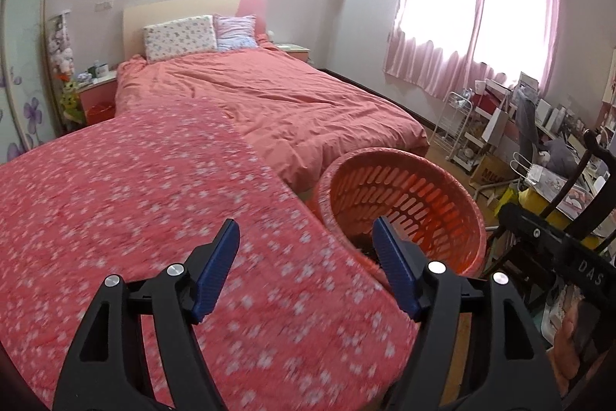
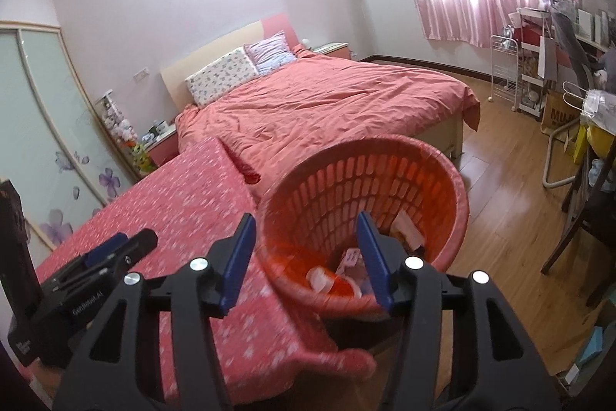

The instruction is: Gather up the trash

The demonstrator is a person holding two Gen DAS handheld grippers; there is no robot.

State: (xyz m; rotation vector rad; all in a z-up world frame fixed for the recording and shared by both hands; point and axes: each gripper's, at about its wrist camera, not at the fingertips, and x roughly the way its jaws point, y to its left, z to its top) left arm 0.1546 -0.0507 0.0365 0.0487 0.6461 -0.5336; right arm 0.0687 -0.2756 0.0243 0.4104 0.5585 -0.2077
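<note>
While both tongs point forward and downward across the near surface, neither has anything between its blue pads. The left tongs [image 1: 306, 245] hang released over the red flowered cloth [image 1: 154, 203] that covers the desk, their pads spread wide; the right pad overlaps the near rim of the orange basket [image 1: 435, 180] in the left wrist view, though I cannot tell whether it touches. The right tongs [image 2: 306, 241] are likewise released, held above the corner of the flowered cloth and aimed into the basket's mouth. The basket, a slatted plastic one, stands on the floor just beside the desk's edge, between the desk and the foot of the bed [image 2: 327, 95]. Inside it lies the trash [image 2: 348, 270]: a small white cup-like piece, a pinkish wrapper and a pale scrap against the far wall. In the right wrist view the left tongs show at lower left, low over the cloth. Beyond the basket is the wooden floor [image 2: 500, 187]; pink curtains [image 1: 473, 2] hang at the window.
</note>
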